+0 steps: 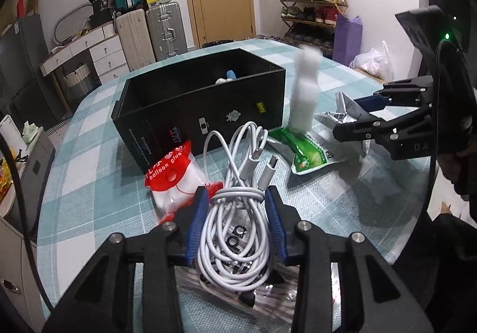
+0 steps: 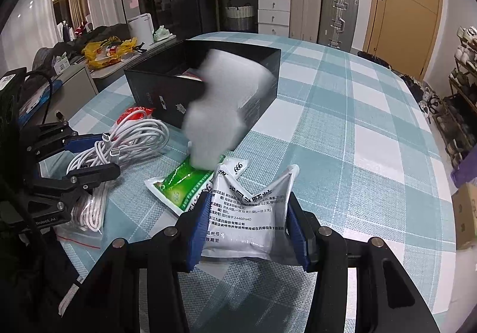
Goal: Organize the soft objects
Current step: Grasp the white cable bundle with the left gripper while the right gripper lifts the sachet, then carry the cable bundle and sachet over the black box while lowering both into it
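Observation:
My left gripper point(image 1: 237, 194) has its blue pads on either side of a coiled white cable bundle point(image 1: 238, 213) that lies on the checked tablecloth. My right gripper point(image 2: 247, 198) is closed on a white medicine sachet point(image 2: 250, 213), which buckles between the pads. A blurred white soft object point(image 1: 305, 88) is in mid-air just right of the open black box point(image 1: 202, 106); it also shows in the right wrist view point(image 2: 220, 112), above a green sachet point(image 2: 184, 181). A red-topped balloon glue bag point(image 1: 176, 178) lies left of the cable.
A clear zip bag point(image 1: 253, 294) of striped cord lies under the cable. The box holds a blue and white item point(image 1: 228, 76). The round table's edge point(image 1: 53, 213) is on the left; suitcases, drawers and a shoe rack stand behind.

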### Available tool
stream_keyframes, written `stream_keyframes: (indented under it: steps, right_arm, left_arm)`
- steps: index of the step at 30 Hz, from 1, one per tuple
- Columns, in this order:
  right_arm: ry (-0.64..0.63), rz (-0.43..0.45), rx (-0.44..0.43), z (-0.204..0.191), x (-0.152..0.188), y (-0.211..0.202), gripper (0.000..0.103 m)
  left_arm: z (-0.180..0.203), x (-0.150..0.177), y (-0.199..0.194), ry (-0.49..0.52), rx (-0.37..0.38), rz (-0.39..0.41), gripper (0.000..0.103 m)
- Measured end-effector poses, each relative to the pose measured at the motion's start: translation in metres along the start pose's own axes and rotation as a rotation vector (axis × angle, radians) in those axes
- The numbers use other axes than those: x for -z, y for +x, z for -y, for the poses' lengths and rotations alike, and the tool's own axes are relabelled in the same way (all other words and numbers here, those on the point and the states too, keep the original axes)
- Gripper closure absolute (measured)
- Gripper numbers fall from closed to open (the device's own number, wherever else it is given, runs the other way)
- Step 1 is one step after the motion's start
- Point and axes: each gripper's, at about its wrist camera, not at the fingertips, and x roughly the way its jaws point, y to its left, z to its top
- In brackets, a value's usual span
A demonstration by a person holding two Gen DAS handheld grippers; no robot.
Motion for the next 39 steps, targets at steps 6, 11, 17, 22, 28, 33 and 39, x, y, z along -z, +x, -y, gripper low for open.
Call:
stream_keyframes:
  steps: [6,11,17,22,28,33,39]
  right_arm:
    - [-0.015,0.024,-0.020,-0.004,-0.002,-0.006,0.054]
    - [-0.028,0.053,-0.037,-0.010,-0.005,-0.013,0.054]
    - [-0.041,0.069,-0.044,-0.016,-0.006,-0.017,0.054]
    - [-0.043,0.099,-0.053,-0.017,-0.007,-0.023,0.054]
    - [-0.041,0.164,-0.071,-0.020,-0.010,-0.034,0.054]
    - [-0.022,0.230,-0.082,-0.021,-0.013,-0.046,0.054]
    - [0.037,0.300,-0.092,-0.015,-0.019,-0.059,0.054]
  left_arm:
    - [-0.006,-0.004,-0.007,-0.029,0.018,0.027,0.067]
    - [-0.009,-0.007,-0.013,-0.056,0.028,0.054,0.072]
    - [-0.010,-0.006,-0.011,-0.054,0.024,0.051,0.073]
    - [-0.012,-0.009,-0.020,-0.066,0.033,0.079,0.073]
    - [-0.016,-0.013,-0.033,-0.096,0.044,0.121,0.073]
    - [-0.022,-0.019,-0.045,-0.127,0.042,0.171,0.073]
    - [-0.028,-0.027,-0.061,-0.155,0.029,0.231,0.073]
